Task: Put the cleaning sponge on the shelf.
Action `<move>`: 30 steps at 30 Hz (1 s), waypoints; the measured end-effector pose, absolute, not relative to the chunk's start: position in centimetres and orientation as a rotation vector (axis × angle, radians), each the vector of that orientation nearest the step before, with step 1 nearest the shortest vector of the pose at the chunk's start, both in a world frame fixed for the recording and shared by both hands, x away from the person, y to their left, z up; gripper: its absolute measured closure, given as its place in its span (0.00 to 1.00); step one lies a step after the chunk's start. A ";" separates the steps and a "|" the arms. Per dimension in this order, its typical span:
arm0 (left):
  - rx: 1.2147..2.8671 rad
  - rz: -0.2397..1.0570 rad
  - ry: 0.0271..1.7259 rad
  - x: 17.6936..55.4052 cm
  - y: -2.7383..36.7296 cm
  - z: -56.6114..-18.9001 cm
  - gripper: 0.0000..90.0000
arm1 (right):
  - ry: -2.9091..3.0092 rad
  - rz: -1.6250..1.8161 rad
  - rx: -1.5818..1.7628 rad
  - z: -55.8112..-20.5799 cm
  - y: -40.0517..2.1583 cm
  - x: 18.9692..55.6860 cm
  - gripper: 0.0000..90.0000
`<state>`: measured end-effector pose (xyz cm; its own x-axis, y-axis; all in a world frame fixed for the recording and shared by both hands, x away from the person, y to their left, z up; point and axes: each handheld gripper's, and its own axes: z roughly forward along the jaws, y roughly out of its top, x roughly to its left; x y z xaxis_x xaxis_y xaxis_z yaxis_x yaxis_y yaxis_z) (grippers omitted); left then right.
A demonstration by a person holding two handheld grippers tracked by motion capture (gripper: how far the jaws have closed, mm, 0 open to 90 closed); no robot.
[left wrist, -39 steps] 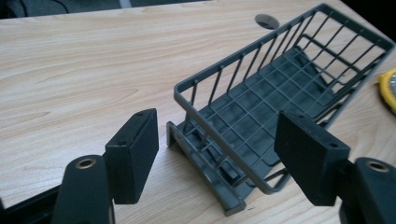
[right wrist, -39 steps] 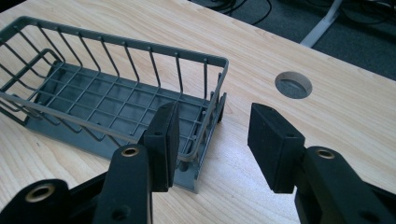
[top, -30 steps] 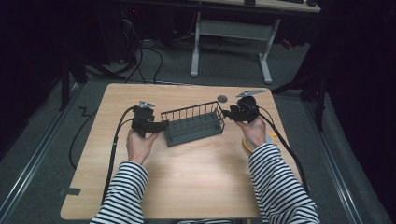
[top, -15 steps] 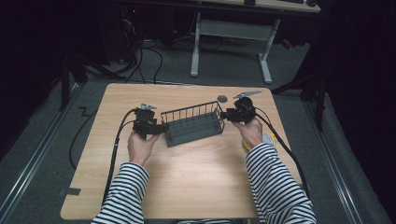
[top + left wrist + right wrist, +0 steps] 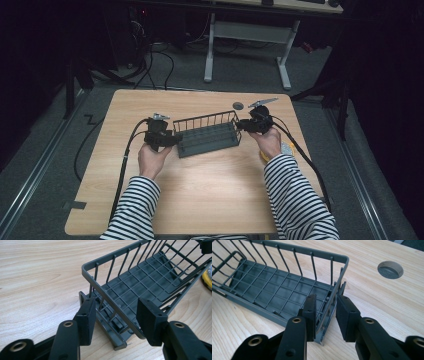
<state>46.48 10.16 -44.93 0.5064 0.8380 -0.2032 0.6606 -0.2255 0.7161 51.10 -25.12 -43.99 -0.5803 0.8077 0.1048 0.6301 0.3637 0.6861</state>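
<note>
Two hands in striped sleeves come in from the near edge of the table (image 5: 200, 200). The left hand (image 5: 152, 159) holds the left gripper (image 5: 172, 141). The right hand (image 5: 267, 142) holds the right gripper (image 5: 240, 125). Between them, in the middle of the table, sits a dark grey wire rack (image 5: 207, 135), a bit turned.

The left gripper (image 5: 116, 315) is at the left end of the rack (image 5: 140, 282). Its jaws have just been closing. The end rim is between them, but there is a gap on each side, so they are not pinching it yet.

The right gripper (image 5: 325, 312) is at the right end of the rack (image 5: 277, 290). Its jaws have just been closing too. One stands inside the end wall and one outside. They are very near the wall, but I cannot tell if they press on it.

A little yellow thing (image 5: 263, 156) peeks out by the right hand. Farther back in the table is a round hole (image 5: 238, 105).
</note>
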 end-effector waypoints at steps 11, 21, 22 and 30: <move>1.992 0.269 1.192 45.6 10.0 -44.8 0.63 | 2.415 0.975 1.233 -43.9 -24.9 49.9 0.79; 1.986 0.232 1.175 45.1 9.8 -45.0 0.66 | 2.438 0.986 1.229 -43.9 -25.2 49.2 0.81; 1.985 0.228 1.173 45.1 9.8 -45.0 0.67 | 2.437 0.986 1.235 -43.9 -25.2 49.2 0.81; 1.989 0.230 1.181 45.1 9.6 -45.0 0.66 | 2.438 0.987 1.249 -43.9 -25.2 49.2 0.82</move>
